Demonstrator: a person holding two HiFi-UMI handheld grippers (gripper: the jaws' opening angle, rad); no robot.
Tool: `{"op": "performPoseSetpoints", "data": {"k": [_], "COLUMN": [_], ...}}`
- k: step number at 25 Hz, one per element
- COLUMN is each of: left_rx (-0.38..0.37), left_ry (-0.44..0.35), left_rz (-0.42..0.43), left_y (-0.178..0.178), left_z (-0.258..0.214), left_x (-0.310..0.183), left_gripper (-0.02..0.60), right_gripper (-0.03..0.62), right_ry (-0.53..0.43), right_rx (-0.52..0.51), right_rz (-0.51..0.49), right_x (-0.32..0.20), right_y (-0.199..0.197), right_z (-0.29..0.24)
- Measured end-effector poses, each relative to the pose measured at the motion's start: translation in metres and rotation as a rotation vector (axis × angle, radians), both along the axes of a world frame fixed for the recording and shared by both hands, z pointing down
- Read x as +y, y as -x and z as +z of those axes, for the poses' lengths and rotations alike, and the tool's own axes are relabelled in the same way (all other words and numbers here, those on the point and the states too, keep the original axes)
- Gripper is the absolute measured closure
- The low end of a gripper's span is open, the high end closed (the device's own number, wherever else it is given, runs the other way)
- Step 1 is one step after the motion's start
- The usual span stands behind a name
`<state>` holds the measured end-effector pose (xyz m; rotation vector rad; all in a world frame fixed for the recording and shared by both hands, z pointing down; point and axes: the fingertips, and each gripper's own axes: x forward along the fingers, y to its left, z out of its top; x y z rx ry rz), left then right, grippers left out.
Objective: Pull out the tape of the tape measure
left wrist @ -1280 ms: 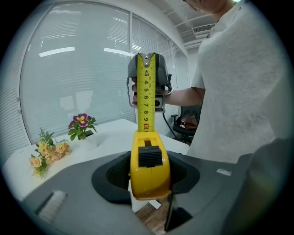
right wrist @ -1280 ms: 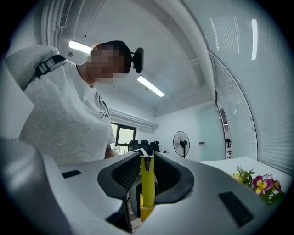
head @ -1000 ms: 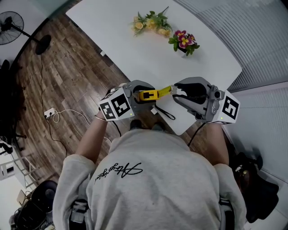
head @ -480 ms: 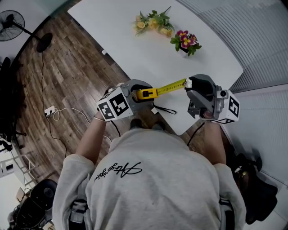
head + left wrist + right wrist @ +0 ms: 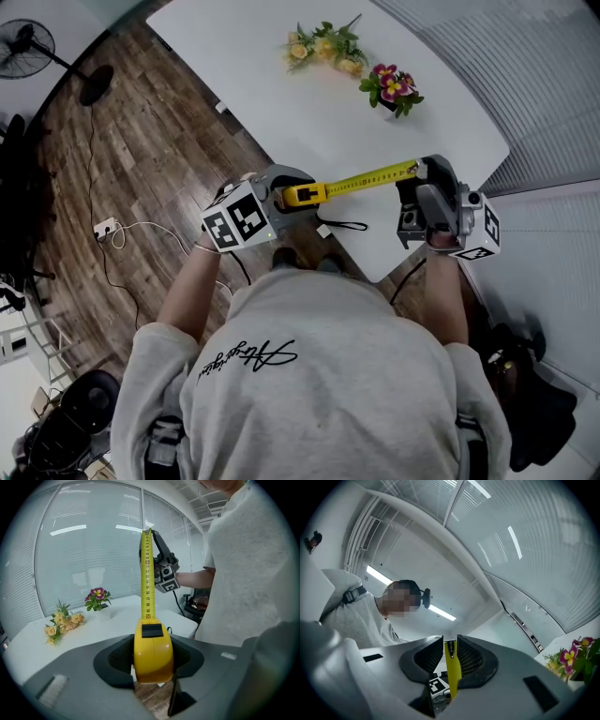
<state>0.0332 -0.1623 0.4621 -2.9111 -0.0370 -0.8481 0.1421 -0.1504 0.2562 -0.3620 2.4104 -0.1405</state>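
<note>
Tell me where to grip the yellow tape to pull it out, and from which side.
Grip the tape at its free end, jaws on its flat faces, coming from the side opposite the yellow case. It is thin and flat; the right gripper holds it so.

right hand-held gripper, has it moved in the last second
Yes. The right hand-held gripper has shifted rightward, its tip from under the purple flowers to their right, drawing out more tape.
</note>
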Motion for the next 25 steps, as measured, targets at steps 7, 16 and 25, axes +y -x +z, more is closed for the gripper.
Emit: {"op": "performPoseSetpoints", "data": {"k": [7, 16, 25], "left_rx": [-0.017, -0.030, -0.039], "left_ry": [0.015, 0.022, 0.024], "left_rz": [-0.010, -0.021, -0.037], "left_y": [0.003, 0.011, 0.016], "left_z": [0.007, 0.010, 0.015], "left_x": [-0.001, -0.002, -0.007], "left_gripper": [0.408, 0.408, 0.408], "right_gripper": [0.500, 0.502, 0.500], "right_ry": [0.008, 0.036, 0.033], "right_rx": [-0.120, -0.262, -0.304], "right_rz": [0.014, 0.035, 0.049], "right_x": [-0.003, -0.009, -0.014], "right_y": [-0.021, -0.041, -0.055], "right_z": [-0.008, -0.010, -0.014]}}
